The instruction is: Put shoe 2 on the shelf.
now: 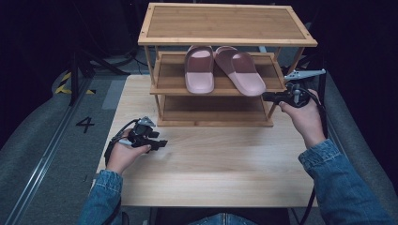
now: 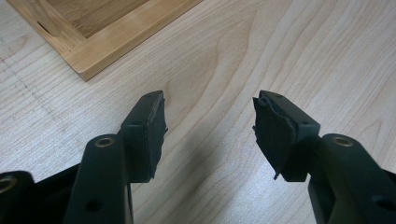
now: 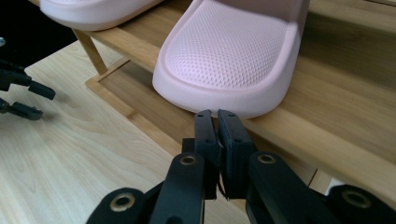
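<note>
Slippers, a pink pair, lay on the rack's [image 1: 213, 91] middle shelf, the right slipper [image 1: 240, 70] angled with one end overhanging the front edge, just beside the right gripper [image 1: 267, 97], jaws pressed together on nothing, while the left gripper [image 1: 159, 144], jaws wide and empty, rested on open table [image 1: 211, 164] before the rack.

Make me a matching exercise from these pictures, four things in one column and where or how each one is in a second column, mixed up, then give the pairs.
Things:
1. left hand-held gripper
2. right hand-held gripper
3. pink slippers
4. top shelf

Places or states:
A. side by side on the middle shelf
B. bare wood, nothing on it
C. jaws open, low over the table
D. jaws shut, tips at the toe of the right slipper

Pairs: 1-C, 2-D, 3-A, 4-B
</note>
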A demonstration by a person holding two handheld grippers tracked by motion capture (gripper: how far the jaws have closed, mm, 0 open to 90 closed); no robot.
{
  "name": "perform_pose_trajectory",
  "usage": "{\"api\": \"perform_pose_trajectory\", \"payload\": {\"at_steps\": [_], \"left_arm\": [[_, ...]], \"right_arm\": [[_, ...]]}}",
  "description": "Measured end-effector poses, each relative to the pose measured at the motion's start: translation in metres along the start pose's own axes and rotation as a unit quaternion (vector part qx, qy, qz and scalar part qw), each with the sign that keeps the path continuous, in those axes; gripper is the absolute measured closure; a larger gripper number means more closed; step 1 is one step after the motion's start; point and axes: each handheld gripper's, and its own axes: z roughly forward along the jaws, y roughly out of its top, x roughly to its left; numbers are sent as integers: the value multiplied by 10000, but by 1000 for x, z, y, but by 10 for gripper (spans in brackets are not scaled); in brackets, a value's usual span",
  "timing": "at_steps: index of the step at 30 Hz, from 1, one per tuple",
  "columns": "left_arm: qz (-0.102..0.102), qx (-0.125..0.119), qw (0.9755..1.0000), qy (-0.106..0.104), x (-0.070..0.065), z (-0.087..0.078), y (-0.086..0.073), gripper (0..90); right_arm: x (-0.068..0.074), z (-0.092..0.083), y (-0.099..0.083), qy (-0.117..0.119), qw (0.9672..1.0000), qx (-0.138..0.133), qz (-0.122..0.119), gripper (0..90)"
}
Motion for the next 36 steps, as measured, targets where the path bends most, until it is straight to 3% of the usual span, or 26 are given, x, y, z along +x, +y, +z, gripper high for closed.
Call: {"api": "perform_pose_trajectory", "payload": {"at_steps": [6, 11, 12, 13, 18, 20, 25, 36], "left_arm": [[9, 7, 10000, 6, 1, 0, -1, 435], [4, -39, 10000, 16, 0, -2, -1, 435], [-20, -17, 10000, 27, 0, -3, -3, 435], [-36, -16, 10000, 53, -1, -3, -4, 435], [-67, -33, 9999, 72, -2, -7, -9, 435], [-21, 2, 10000, 83, -2, -8, -10, 435], [-104, 0, 9998, 142, -2, -10, -15, 435], [-189, -17, 9997, 145, -2, -13, -19, 435]], "right_arm": [[0, 6, 5, -22, 10000, 16, -62, 847], [-1, -1, 7, -169, 9996, -218, -108, 825], [-8, -2, 10, -457, 9985, -295, -106, 804], [-12, -1, 11, -594, 9977, -309, -122, 800], [-30, 11, 13, -870, 9960, -172, 98, 833], [-35, 18, 12, -848, 9963, -51, 136, 846], [-30, 23, 12, -659, 9977, -108, 124, 866], [11, 41, 26, -96, 9995, -71, -286, 858]]}}
